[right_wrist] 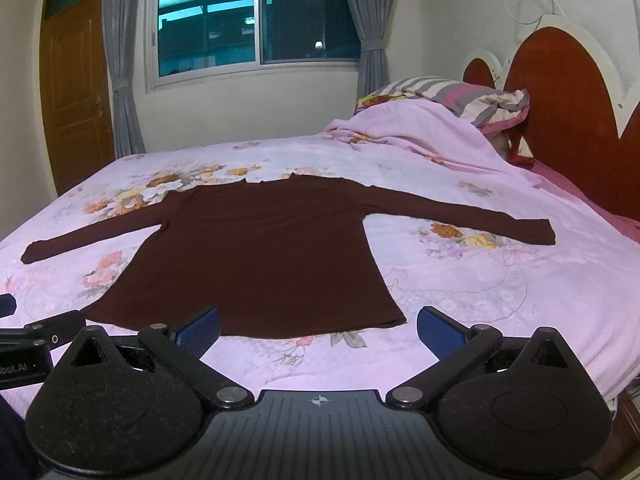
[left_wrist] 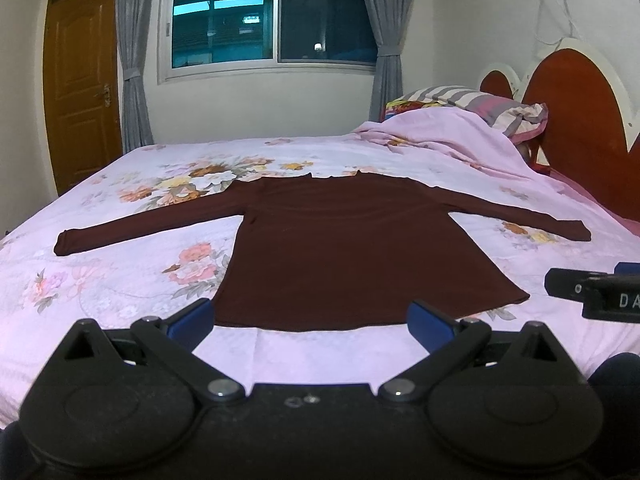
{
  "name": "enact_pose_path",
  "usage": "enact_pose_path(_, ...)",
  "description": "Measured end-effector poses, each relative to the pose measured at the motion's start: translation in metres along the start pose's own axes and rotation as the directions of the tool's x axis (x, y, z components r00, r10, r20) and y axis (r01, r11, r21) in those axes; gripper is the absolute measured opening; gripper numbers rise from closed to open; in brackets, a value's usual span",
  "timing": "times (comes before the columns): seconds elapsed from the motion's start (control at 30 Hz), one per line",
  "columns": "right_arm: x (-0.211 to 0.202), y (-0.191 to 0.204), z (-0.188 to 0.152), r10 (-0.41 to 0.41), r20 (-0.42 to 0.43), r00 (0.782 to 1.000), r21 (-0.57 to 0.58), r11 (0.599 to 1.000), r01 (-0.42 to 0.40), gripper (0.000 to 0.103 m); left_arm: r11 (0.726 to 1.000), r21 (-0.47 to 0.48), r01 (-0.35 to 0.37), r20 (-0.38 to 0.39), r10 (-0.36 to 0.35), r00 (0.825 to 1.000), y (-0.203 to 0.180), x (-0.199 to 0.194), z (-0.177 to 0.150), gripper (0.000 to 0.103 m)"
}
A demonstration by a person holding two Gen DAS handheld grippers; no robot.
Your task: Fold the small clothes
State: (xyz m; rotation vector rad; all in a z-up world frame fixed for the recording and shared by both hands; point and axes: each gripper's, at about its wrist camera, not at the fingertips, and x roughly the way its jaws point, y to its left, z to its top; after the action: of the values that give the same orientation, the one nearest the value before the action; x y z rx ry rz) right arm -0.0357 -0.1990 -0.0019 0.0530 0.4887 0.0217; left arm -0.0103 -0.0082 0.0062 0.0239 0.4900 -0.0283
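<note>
A dark maroon long-sleeved top (left_wrist: 340, 240) (right_wrist: 260, 252) lies flat on the pink floral bedspread (left_wrist: 120, 280) (right_wrist: 500, 300), hem toward me, collar toward the window, both sleeves spread out to the sides. My left gripper (left_wrist: 310, 322) hovers open just before the hem, its blue pads (left_wrist: 192, 318) wide apart and holding nothing. My right gripper (right_wrist: 318, 330) is open too, near the hem's right corner, with nothing between its blue pads (right_wrist: 440, 330). Each gripper shows at the edge of the other's view.
A bunched pink quilt (left_wrist: 448, 136) and a striped pillow (left_wrist: 480, 104) lie at the bed's right, against a red headboard (left_wrist: 576, 120). A window (left_wrist: 264, 20) with grey curtains and a wooden door (left_wrist: 80, 80) stand beyond the bed.
</note>
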Motion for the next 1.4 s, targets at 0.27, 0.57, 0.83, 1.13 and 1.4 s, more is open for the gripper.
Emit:
enact_pose_path(0.27, 0.0, 0.0001, 0.0008, -0.002, 0.002, 1.0, 0.002, 1.0, 0.002, 0.103, 1.0, 0.006, 0.003, 0.003, -0.003, 1.0, -0.0003, -0.0019, 0.0001, 0.103)
enact_pose_path(0.57, -0.0012, 0.0012, 0.0006, -0.004, 0.004, 1.0, 0.006, 1.0, 0.004, 0.103, 1.0, 0.008, 0.003, 0.003, -0.004, 1.0, -0.0014, -0.0015, -0.0002, 0.103)
enact_pose_path(0.83, -0.0008, 0.001, 0.0005, -0.006, -0.002, 1.0, 0.008, 1.0, 0.007, 0.103, 1.0, 0.008, 0.008, -0.001, -0.008, 1.0, -0.0023, -0.0011, 0.0001, 0.103)
enact_pose_path(1.13, 0.0014, 0.0014, -0.0009, -0.003, -0.004, 1.0, -0.001, 1.0, 0.003, 0.103, 1.0, -0.001, 0.007, 0.002, -0.007, 1.0, -0.0012, -0.0001, -0.0008, 0.103)
enact_pose_path(1.4, -0.0001, 0.0011, -0.0012, -0.001, 0.0, 1.0, -0.001, 1.0, 0.001, 0.103, 1.0, -0.002, 0.009, 0.006, -0.009, 1.0, -0.0011, -0.0014, -0.0011, 0.103)
